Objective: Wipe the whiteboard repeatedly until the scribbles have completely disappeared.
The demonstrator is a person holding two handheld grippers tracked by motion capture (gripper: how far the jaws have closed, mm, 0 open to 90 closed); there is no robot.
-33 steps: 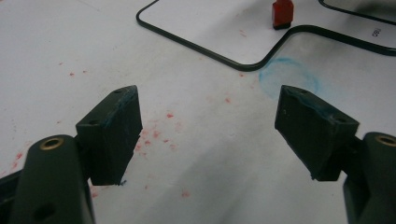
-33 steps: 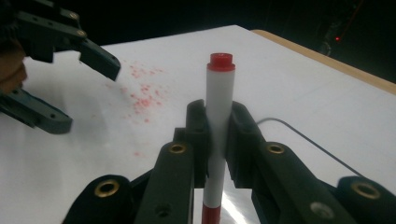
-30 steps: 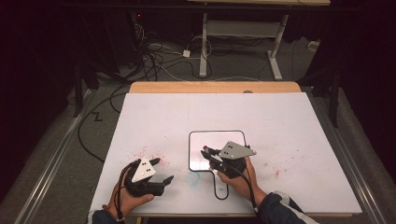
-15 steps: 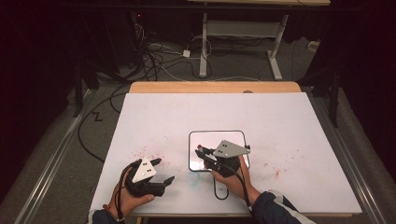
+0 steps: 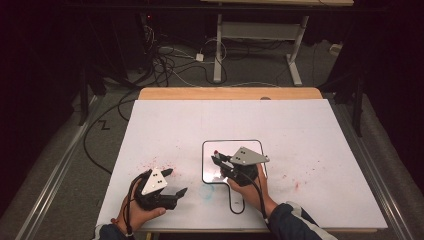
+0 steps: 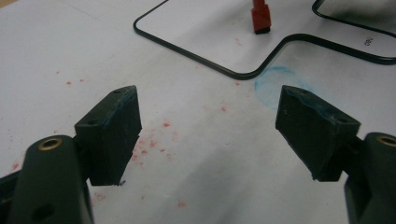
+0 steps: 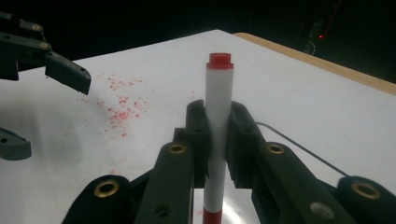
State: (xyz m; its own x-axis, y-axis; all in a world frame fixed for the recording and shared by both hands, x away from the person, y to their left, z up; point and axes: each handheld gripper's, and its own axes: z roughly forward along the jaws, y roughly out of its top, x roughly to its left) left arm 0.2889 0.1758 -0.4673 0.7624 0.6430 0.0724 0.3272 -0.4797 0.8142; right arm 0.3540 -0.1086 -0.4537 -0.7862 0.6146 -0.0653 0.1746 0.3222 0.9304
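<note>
My right gripper (image 5: pixel 224 164) is shut on a white marker (image 7: pixel 218 93) with red ends, held upright between the jaws. It hovers over a small whiteboard (image 5: pixel 252 146) with a black rim, near the table's front. The marker's red lower end (image 6: pixel 260 16) stands on or just above the board's surface; I cannot tell which. My left gripper (image 5: pixel 175 181) rests at the front left of the white table (image 5: pixel 200 120), jaws wide open with nothing between them (image 6: pixel 210 121). Seen from the right gripper view, the left gripper (image 7: pixel 46 60) is at far left.
Red ink specks (image 5: pixel 157 164) dot the table by the left gripper, and a blue smudge (image 6: pixel 275 84) lies beside the board's rim. A wooden edge (image 5: pixel 230 93) runs along the table's far side. Cables and desk legs are on the floor beyond.
The right gripper, with the marker in it, has shifted slightly left over the small whiteboard. The left gripper has stayed about where it was, still open.
</note>
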